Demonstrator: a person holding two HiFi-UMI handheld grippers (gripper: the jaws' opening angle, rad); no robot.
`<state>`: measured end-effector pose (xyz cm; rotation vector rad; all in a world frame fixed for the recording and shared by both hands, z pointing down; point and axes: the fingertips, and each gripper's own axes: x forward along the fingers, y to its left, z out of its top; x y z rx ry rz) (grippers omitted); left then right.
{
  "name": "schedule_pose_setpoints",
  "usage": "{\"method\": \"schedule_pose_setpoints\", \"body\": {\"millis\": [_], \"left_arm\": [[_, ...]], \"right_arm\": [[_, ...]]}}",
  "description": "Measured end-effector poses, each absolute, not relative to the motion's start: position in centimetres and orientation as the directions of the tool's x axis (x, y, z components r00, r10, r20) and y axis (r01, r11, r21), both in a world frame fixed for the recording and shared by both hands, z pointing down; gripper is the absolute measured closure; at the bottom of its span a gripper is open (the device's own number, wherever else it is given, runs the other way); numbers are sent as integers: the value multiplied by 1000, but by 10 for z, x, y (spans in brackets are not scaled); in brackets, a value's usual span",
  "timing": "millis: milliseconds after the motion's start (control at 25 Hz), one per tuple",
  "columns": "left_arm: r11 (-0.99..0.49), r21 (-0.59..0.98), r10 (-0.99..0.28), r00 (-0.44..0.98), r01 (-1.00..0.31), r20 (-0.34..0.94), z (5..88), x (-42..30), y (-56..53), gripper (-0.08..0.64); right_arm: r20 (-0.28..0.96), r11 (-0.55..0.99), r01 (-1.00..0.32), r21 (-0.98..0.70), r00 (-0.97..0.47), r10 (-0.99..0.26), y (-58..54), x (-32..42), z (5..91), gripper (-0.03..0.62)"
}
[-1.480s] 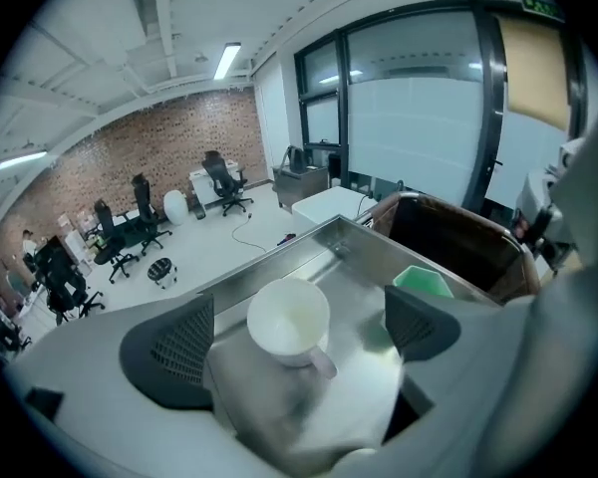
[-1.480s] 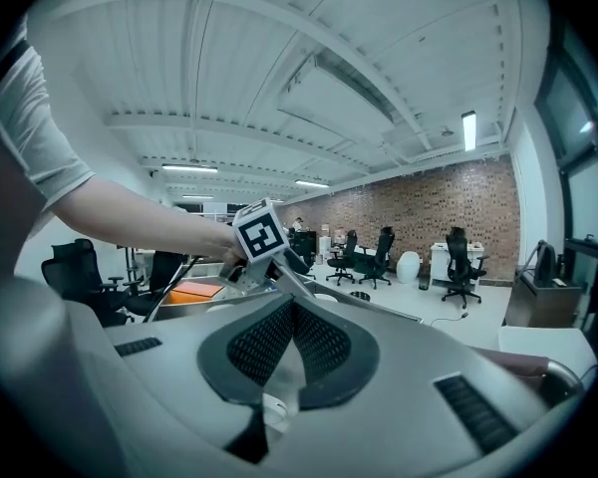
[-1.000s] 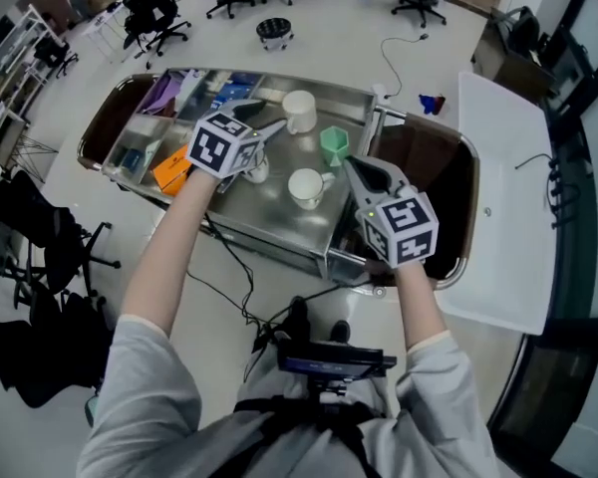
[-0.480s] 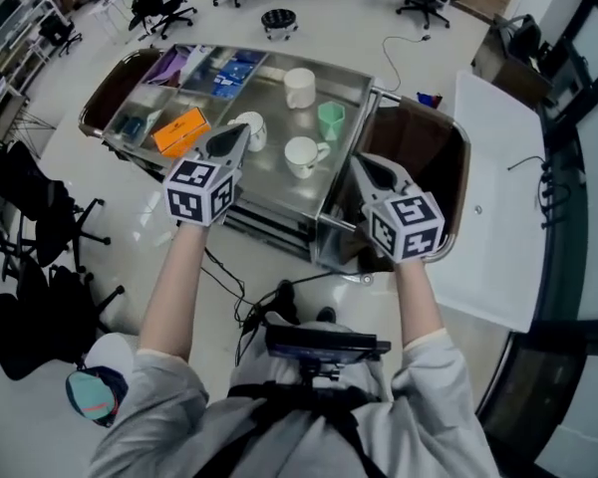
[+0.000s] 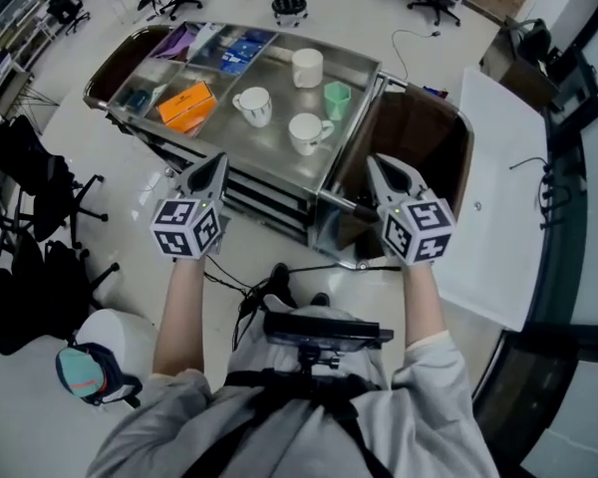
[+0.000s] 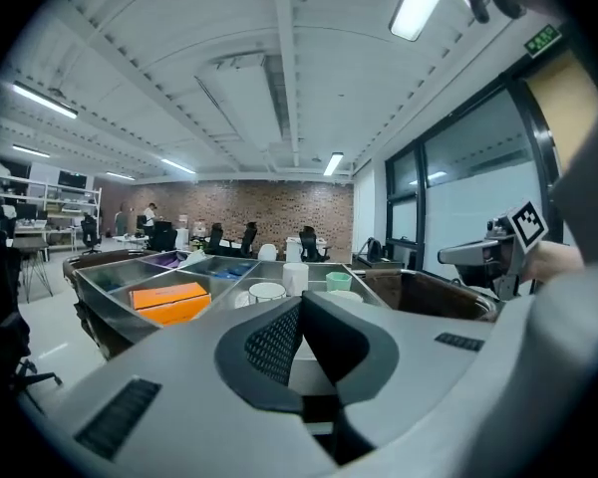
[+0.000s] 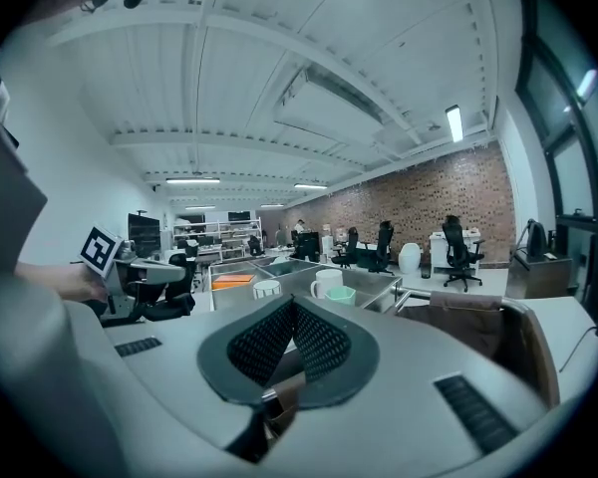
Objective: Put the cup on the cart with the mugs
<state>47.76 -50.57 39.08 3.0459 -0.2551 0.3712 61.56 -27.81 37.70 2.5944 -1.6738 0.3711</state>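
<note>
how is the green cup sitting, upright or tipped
Upright: the green cup stands on the cart, open mouth up, beside the white mugs.

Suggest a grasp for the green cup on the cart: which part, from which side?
Take the green cup by its wall near the rim, one jaw inside and one outside, coming down from above with the right gripper, probably on the cup's right side. It stands upright, mouth open, with no handle visible. The white mug sits close at its near left, so that side looks crowded. The gripper is shut; open it first.
</note>
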Motion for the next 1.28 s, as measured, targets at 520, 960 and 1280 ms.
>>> {"method": "schedule_pose_setpoints", "body": {"millis": [520,960,1280], "left_arm": [[-978,45,-185,946,-204,265,406,443,-491,559],[-979,50,-177,948,-197,264,408,438,-484,558],[-978,59,-176,945,-199,276,412,437,-477,559]], "right_arm": [[223,-426,-900,-91,399,-889,-256,604,388,584],[227,-410,-908,-85,384,-895,-256,602,390,584],[226,-400,-912,-91,372,-900,-253,603,388,584]]}}
